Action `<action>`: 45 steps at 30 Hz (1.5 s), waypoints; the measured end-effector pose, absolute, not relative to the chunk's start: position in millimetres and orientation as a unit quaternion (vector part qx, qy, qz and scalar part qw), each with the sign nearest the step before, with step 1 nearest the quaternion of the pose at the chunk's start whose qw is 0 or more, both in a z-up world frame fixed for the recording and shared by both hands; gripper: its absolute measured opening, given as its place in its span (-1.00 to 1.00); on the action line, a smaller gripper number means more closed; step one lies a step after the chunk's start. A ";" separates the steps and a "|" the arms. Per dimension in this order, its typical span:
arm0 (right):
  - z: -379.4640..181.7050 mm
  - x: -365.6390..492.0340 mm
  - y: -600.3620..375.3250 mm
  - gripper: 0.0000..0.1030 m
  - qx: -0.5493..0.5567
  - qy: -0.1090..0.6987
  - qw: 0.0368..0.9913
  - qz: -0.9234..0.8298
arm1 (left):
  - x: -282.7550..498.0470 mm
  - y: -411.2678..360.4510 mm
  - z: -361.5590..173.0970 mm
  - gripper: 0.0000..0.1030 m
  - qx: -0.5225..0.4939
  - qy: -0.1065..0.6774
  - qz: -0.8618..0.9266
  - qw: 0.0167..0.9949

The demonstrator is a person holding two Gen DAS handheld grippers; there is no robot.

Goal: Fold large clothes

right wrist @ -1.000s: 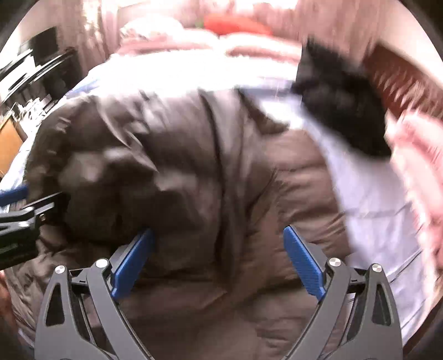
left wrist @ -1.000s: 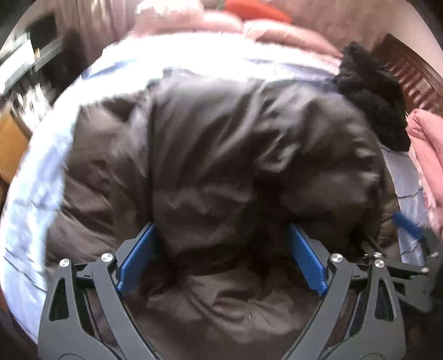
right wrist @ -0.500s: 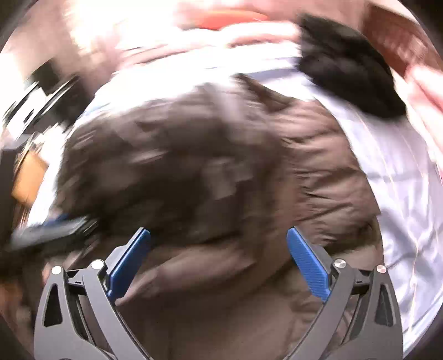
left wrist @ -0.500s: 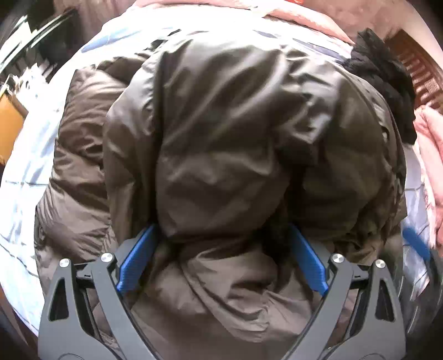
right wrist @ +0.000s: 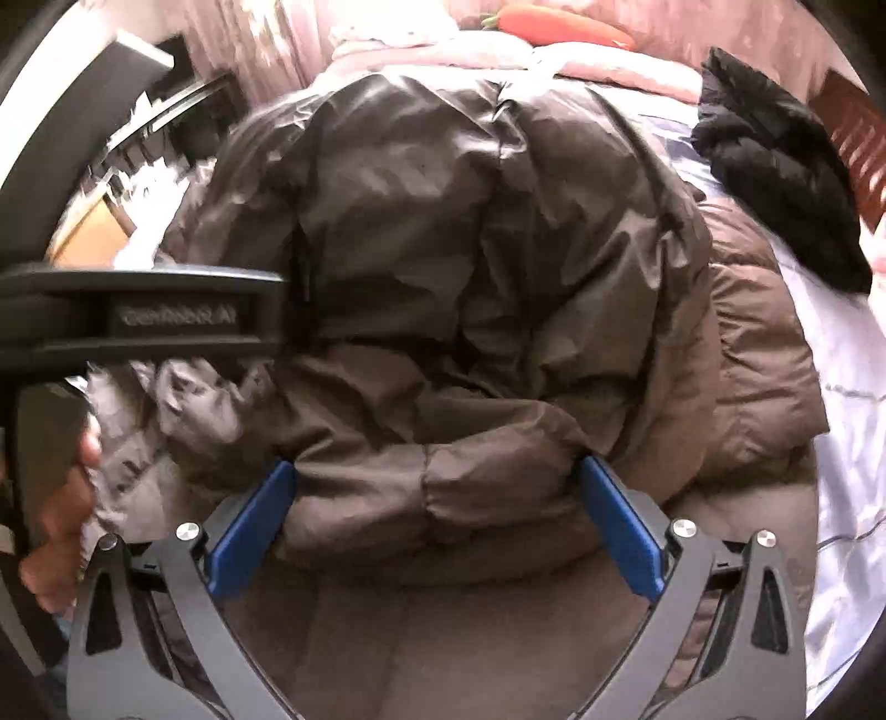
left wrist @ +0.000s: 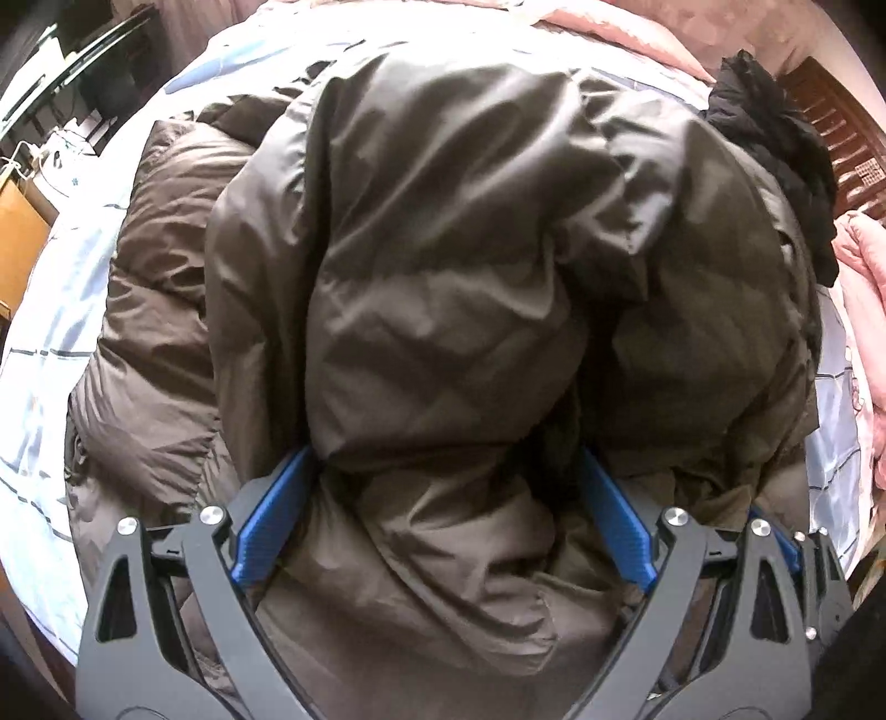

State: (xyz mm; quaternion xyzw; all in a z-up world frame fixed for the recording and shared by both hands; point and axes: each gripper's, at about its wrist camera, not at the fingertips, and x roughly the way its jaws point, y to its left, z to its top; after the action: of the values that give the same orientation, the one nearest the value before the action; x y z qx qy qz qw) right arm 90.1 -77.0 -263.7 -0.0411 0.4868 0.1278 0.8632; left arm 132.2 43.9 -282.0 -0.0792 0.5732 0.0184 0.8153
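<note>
A large dark brown puffer jacket (left wrist: 443,277) lies bunched on a pale blue bed sheet (left wrist: 33,354). It also fills the right wrist view (right wrist: 470,249). My left gripper (left wrist: 443,515) is open wide, its blue pads (left wrist: 266,520) either side of a thick fold of the jacket. My right gripper (right wrist: 432,515) is open wide too, with a padded roll of the jacket between its blue pads (right wrist: 620,526). The left gripper's black body (right wrist: 138,315) and the hand holding it show at the left of the right wrist view.
A black fuzzy garment (left wrist: 775,138) lies at the far right of the bed, also seen in the right wrist view (right wrist: 775,166). Pink bedding (left wrist: 864,277) lies at the right edge. An orange carrot-shaped cushion (right wrist: 559,25) lies at the head. Furniture (left wrist: 16,232) stands left.
Both grippers have moved forward over the jacket, and its near part has been pushed up and over into a taller bunch. Both stay open wide.
</note>
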 end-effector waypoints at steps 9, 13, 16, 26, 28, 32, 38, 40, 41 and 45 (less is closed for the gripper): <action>-188.1 78.3 -123.4 0.88 0.072 0.380 0.917 0.093 | 138.4 78.3 -240.2 0.85 -0.154 0.551 0.027 0.820; -155.2 92.5 -161.2 0.88 0.156 0.376 0.909 0.091 | 137.6 95.3 -223.2 0.85 -0.170 0.536 0.056 0.825; -132.5 126.9 -168.2 0.88 0.203 0.389 0.894 0.095 | 140.2 93.6 -219.6 0.85 -0.192 0.540 0.042 0.819; -199.4 247.7 -25.9 0.92 0.031 0.561 0.820 0.109 | 151.8 95.7 -318.2 0.88 -0.221 0.663 0.080 0.711; -201.4 250.1 -24.9 0.91 0.033 0.561 0.819 0.114 | 154.0 103.1 -322.4 0.88 -0.245 0.663 0.084 0.703; -152.3 239.4 -70.9 0.91 0.132 0.499 0.839 0.172 | 157.4 103.1 -309.4 0.85 -0.242 0.652 0.083 0.714; -154.1 298.6 -158.1 0.97 0.174 0.567 0.804 0.047 | 162.2 80.9 -316.4 0.86 -0.232 0.661 0.078 0.709; -184.9 315.9 -169.7 0.97 0.196 0.613 0.765 0.033 | 162.6 74.3 -317.6 0.86 -0.221 0.662 0.080 0.712; -196.2 320.3 -171.4 0.97 0.206 0.624 0.753 0.033 | 163.2 68.2 -315.9 0.86 -0.220 0.662 0.079 0.712; -226.2 337.1 -174.0 0.97 0.301 0.622 0.718 0.087 | 159.5 49.9 -303.3 0.86 -0.218 0.660 0.052 0.717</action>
State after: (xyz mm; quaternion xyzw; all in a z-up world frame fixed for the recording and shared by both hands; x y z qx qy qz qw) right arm 337.1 -174.0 -226.2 0.3006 0.6223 0.0866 0.7175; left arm 159.5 49.9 -303.3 -0.2181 0.6604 0.0523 0.7166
